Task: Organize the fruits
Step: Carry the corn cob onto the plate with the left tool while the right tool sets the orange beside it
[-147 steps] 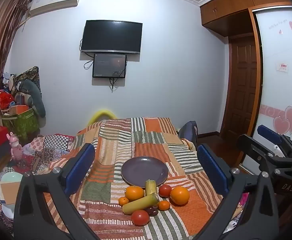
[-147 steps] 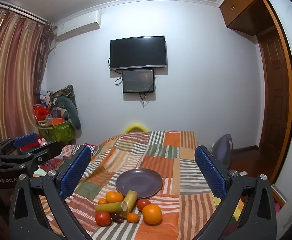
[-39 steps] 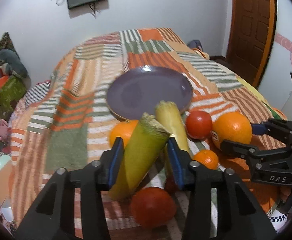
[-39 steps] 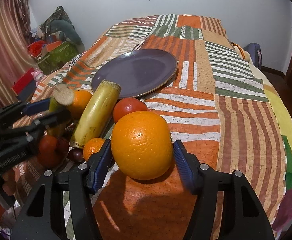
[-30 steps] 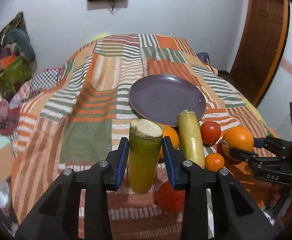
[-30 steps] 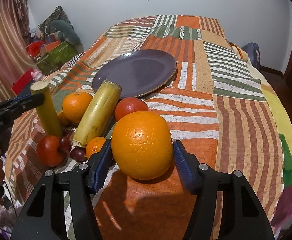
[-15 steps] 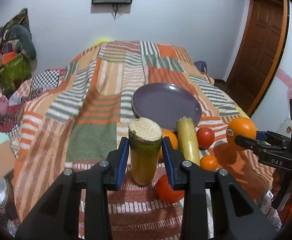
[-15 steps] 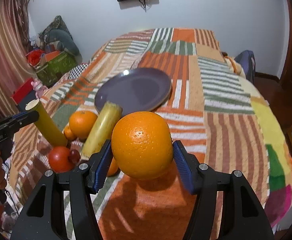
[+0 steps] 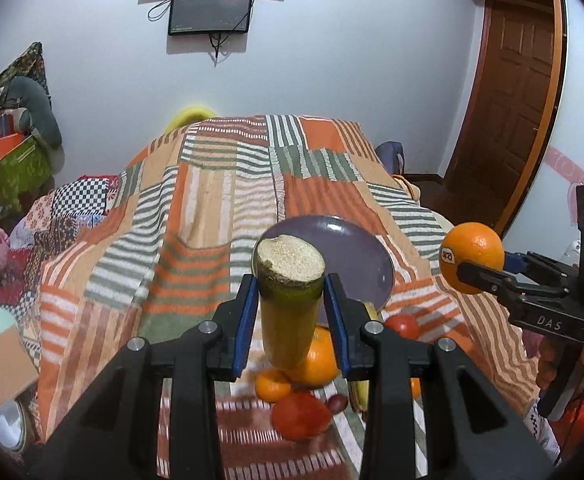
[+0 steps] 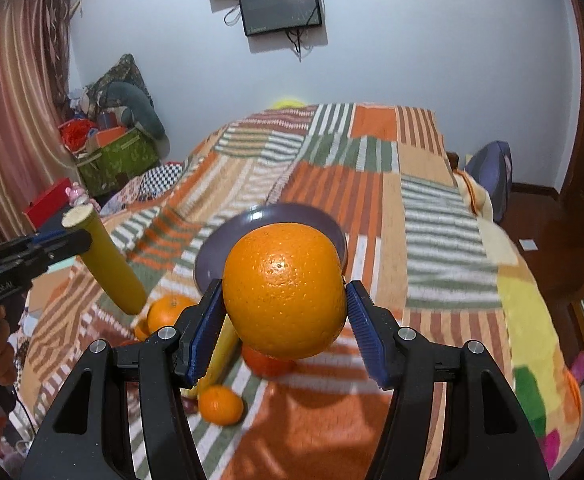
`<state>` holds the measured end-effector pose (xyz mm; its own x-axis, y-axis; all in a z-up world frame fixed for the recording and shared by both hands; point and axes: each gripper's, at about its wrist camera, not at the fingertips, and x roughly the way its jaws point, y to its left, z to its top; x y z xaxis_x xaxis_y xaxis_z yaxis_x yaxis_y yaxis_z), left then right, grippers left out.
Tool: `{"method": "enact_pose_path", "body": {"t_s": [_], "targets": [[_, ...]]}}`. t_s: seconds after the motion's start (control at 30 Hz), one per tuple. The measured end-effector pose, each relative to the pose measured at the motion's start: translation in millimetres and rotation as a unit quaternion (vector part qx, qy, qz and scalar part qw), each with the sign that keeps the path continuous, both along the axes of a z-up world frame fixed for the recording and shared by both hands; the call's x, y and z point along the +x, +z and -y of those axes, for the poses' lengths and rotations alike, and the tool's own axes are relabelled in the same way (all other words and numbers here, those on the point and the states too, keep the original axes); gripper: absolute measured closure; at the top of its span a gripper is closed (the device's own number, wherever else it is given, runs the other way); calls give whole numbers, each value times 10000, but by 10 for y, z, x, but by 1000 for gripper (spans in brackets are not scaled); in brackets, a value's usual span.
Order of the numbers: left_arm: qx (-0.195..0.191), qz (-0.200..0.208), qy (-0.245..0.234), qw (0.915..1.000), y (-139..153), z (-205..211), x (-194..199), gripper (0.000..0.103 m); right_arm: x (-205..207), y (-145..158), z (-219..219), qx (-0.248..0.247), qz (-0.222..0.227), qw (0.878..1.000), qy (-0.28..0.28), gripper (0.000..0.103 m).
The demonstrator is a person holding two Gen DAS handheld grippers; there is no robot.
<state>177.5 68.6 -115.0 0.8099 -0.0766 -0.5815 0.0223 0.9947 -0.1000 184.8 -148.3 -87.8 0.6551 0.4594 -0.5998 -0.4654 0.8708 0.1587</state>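
Note:
My left gripper (image 9: 290, 308) is shut on a green sugarcane piece (image 9: 290, 304) and holds it upright above the fruit pile; it also shows in the right wrist view (image 10: 108, 268). My right gripper (image 10: 284, 316) is shut on a large orange (image 10: 285, 294), lifted above the bed, also seen in the left wrist view (image 9: 471, 258). The purple plate (image 9: 355, 248) lies empty on the striped bedspread just beyond both. Below lie an orange (image 9: 319, 356), a tangerine (image 9: 272, 385), tomatoes (image 9: 301, 416) and a second yellow cane piece (image 10: 222, 354).
The patchwork bedspread (image 9: 212, 208) covers the bed. A cluttered green box (image 10: 120, 156) and toys stand at the left wall. A wooden door (image 9: 507, 100) is at the right. A blue bag (image 10: 489, 176) sits beside the bed's far right.
Both grippers have risen with their loads: the cane piece and the large orange are higher above the bed and the pile looks smaller below.

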Motion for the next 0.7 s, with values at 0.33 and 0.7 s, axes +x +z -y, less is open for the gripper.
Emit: {"method": "enact_pose_path", "body": {"t_s": [0.33,0.7], "targets": [[-95,-116,-114,9998,-34,-37,493,69,407,28,-171,-96,121,9999,-36,46],[-282,-693,-298,9968,-339,-82,1110,69,834,-191,-494,-369,-97,9992,126,46]]}}
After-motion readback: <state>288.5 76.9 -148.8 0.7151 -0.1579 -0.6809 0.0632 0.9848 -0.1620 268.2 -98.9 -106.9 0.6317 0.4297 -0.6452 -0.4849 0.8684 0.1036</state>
